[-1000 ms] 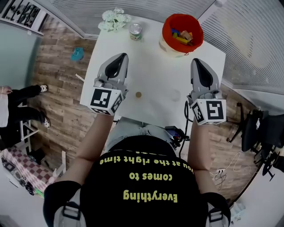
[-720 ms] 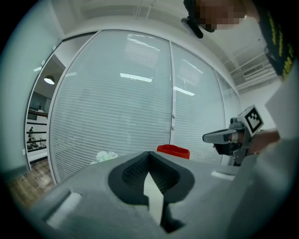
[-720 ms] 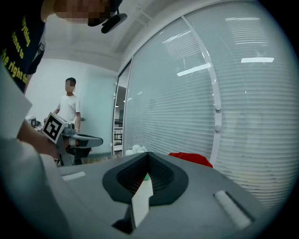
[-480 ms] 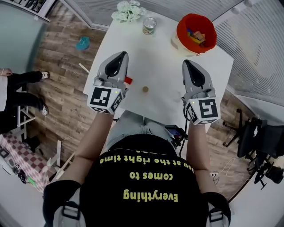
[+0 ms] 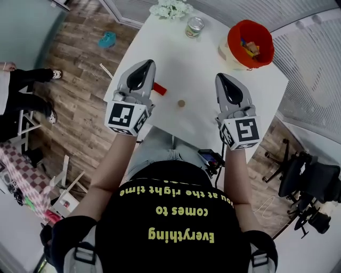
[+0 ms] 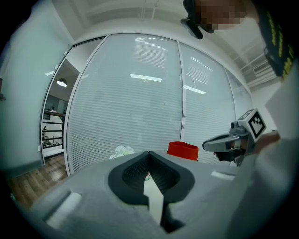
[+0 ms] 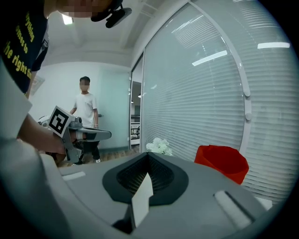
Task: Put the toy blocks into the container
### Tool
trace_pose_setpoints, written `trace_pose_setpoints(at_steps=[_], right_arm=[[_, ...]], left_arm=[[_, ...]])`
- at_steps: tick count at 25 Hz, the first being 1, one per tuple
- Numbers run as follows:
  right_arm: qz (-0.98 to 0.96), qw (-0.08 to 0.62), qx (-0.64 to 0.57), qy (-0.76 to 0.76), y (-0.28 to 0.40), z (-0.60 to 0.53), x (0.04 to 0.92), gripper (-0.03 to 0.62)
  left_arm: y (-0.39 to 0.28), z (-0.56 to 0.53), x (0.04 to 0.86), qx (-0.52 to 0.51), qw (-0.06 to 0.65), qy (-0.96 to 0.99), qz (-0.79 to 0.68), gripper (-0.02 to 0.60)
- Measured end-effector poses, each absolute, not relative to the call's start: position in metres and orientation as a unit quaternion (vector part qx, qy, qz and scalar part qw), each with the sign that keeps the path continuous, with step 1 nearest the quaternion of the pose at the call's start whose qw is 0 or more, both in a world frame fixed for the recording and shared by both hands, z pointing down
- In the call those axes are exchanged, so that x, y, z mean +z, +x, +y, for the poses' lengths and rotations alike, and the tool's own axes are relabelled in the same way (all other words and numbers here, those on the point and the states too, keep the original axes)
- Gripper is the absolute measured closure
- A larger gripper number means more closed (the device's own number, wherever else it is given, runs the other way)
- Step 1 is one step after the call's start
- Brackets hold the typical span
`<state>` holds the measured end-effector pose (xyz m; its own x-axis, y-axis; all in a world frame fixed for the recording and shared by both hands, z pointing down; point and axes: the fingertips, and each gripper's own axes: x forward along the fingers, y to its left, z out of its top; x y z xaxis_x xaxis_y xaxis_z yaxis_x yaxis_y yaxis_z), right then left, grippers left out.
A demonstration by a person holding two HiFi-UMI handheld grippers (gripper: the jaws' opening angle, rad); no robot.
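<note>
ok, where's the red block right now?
Head view: the red block lies on the white table near its left edge, just right of the left claw, with a round wooden piece to its lower right.

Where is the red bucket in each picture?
Head view: red bucket at the top right, on the far corner of the white table.
Left gripper view: red bucket just right of the middle, a bit low.
Right gripper view: red bucket low on the right.
Shared landmark: the white flowers, left of the red bucket in all three.
</note>
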<state>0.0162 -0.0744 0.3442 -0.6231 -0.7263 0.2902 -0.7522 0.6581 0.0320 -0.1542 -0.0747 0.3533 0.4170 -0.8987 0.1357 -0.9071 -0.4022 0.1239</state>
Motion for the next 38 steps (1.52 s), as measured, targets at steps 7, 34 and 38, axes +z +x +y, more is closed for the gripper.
trace_pose_setpoints(at_steps=[7, 34, 38], right_arm=[[-0.91, 0.148, 0.057, 0.383, -0.005, -0.07, 0.36, 0.586], [-0.936, 0.252, 0.087, 0.231, -0.069, -0.036, 0.44, 0.572], [-0.935, 0.263, 0.091, 0.218, -0.075, -0.029, 0.45, 0.569]], left_arm=[[-0.168, -0.067, 0.361, 0.026, 0.096, 0.825, -0.557, 0.583], [-0.209, -0.053, 0.393, 0.034, 0.123, 0.782, -0.61, 0.583], [-0.213, -0.052, 0.397, 0.036, 0.127, 0.78, -0.612, 0.583]])
